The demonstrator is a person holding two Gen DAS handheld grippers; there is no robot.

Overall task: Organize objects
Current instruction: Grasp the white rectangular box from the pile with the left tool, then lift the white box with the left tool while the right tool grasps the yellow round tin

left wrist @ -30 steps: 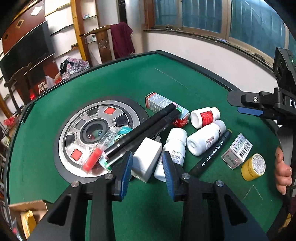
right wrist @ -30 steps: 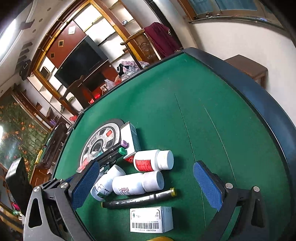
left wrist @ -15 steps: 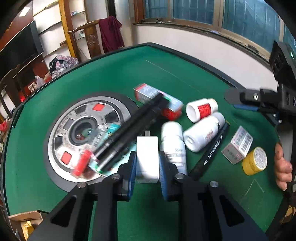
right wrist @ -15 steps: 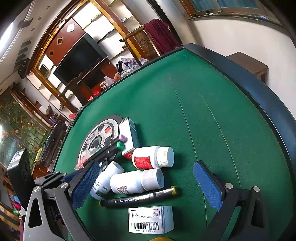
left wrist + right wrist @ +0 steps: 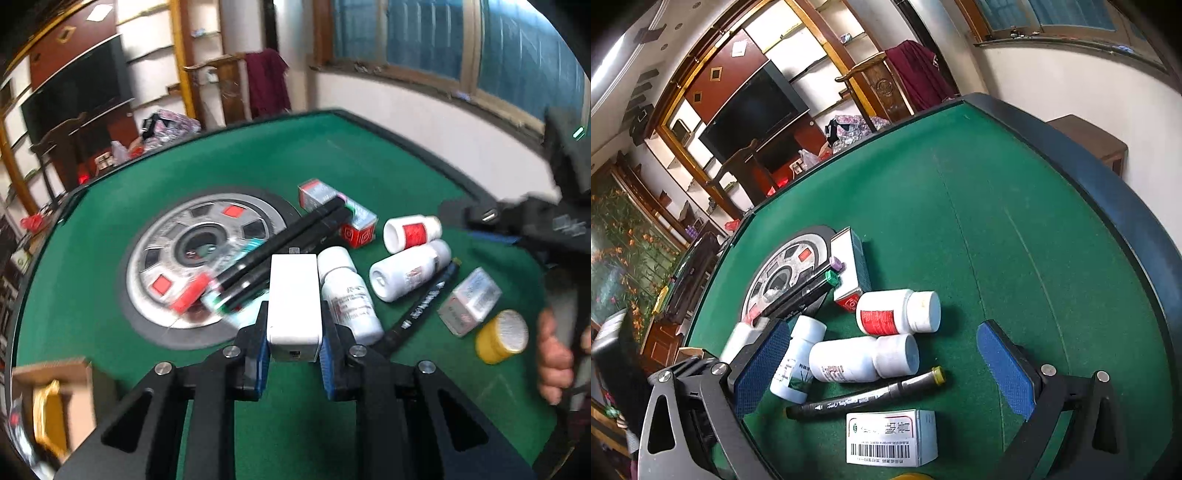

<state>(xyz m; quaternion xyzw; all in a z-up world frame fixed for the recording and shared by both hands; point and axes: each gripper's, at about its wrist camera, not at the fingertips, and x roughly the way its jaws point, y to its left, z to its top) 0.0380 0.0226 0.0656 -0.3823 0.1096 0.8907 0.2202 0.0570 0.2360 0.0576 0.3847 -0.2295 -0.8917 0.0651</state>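
Note:
My left gripper (image 5: 293,332) is shut on a white charger block (image 5: 293,302), with both blue pads pressed against its sides. The block also shows at the left of the right wrist view (image 5: 738,339). Beside it lie three white pill bottles (image 5: 349,295) (image 5: 406,273) (image 5: 412,232), a pair of black markers (image 5: 280,247), a single black marker (image 5: 424,299), a barcoded box (image 5: 469,299) and a yellow jar (image 5: 502,336). My right gripper (image 5: 882,326) stands open above the bottles (image 5: 860,358) and the marker (image 5: 864,397), holding nothing.
The green felt table (image 5: 110,221) has a round silver hub (image 5: 207,254) in its middle and a raised dark rim (image 5: 1108,206). A red and white carton (image 5: 336,206) lies behind the markers. A cardboard box (image 5: 55,398) sits at the near left. A person's hand (image 5: 554,350) grips the right tool.
The left jaws went from open beside the white block to shut on it, and the left view shifted and tilted slightly. The right gripper stayed where it was, open.

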